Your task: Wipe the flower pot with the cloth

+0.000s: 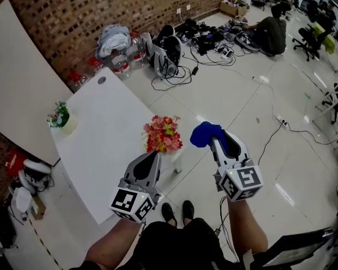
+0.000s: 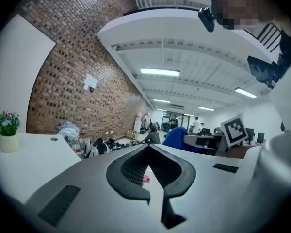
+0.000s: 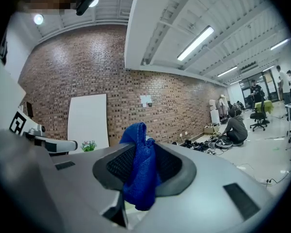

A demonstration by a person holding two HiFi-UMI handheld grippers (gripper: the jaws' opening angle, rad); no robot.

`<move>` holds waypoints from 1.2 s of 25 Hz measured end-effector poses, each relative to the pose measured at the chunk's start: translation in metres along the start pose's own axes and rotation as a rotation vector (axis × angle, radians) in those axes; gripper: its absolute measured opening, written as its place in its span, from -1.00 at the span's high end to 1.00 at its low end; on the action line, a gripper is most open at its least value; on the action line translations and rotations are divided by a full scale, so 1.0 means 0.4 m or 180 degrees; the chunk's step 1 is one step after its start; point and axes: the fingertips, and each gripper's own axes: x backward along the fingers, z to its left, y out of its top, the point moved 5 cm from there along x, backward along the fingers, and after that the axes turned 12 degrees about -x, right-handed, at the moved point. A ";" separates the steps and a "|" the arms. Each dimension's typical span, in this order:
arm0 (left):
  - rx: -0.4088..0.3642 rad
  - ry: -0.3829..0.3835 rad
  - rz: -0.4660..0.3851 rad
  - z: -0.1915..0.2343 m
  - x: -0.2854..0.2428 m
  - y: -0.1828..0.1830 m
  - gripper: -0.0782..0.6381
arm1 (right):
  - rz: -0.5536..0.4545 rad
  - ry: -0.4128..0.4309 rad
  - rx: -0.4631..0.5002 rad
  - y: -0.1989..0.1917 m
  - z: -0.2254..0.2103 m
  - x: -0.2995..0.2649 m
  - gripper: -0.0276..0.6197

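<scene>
White tabletop [image 1: 101,134] fills the left of the head view, with a white board [image 1: 17,89] leaning on the brick wall [image 1: 73,16] behind it. A small green plant [image 1: 60,118] stands at the table's far left edge. The flower pot [image 1: 173,161], topped with red and pink blooms, sits at the table's right corner nearest the person, right at the edge.

The left gripper [image 1: 152,157] is held low just beside the pot, on its left and nearer the person. Its tips point toward the pot but are apart from it. In the left gripper view its jaws meet at the tips and hold nothing.

Right of the pot, off the table and over the floor, the right gripper [image 1: 214,141] is clamped on the blue cloth [image 1: 204,133]. The cloth bunches out past the tips, level with the flowers and near them without touching. In the right gripper view it hangs down between the pads.

Further right lies open tiled floor [image 1: 253,117], crossed by a cable [image 1: 270,136]. A clutter of bags and cords [image 1: 203,44] and a seated person [image 1: 270,34] are well beyond.
</scene>
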 end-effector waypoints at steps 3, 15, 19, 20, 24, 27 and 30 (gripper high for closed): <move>-0.0123 -0.0123 -0.0184 -0.019 -0.005 0.094 0.78 | -0.0055 -0.0009 -0.0001 0.065 0.031 0.060 0.61; -0.0144 -0.0458 -0.0460 -0.093 -0.079 0.239 0.78 | -0.0299 -0.0267 -0.0051 0.197 0.040 0.218 0.61; -0.0142 -0.0679 -0.0430 -0.139 -0.155 0.227 0.78 | -0.0368 -0.0470 -0.0061 0.205 -0.013 0.246 0.61; -0.0146 -0.0709 -0.0418 -0.154 -0.173 0.226 0.78 | -0.0374 -0.0501 -0.0058 0.213 -0.028 0.252 0.61; -0.0198 -0.0759 -0.0482 -0.218 -0.265 0.256 0.78 | -0.0476 -0.0505 0.0008 0.241 -0.133 0.283 0.61; -0.0205 -0.0763 -0.0551 -0.285 -0.347 0.283 0.78 | -0.0501 -0.0486 0.0025 0.282 -0.230 0.304 0.61; -0.0249 -0.0803 -0.0603 -0.359 -0.434 0.314 0.78 | -0.0510 -0.0430 0.0105 0.331 -0.325 0.310 0.61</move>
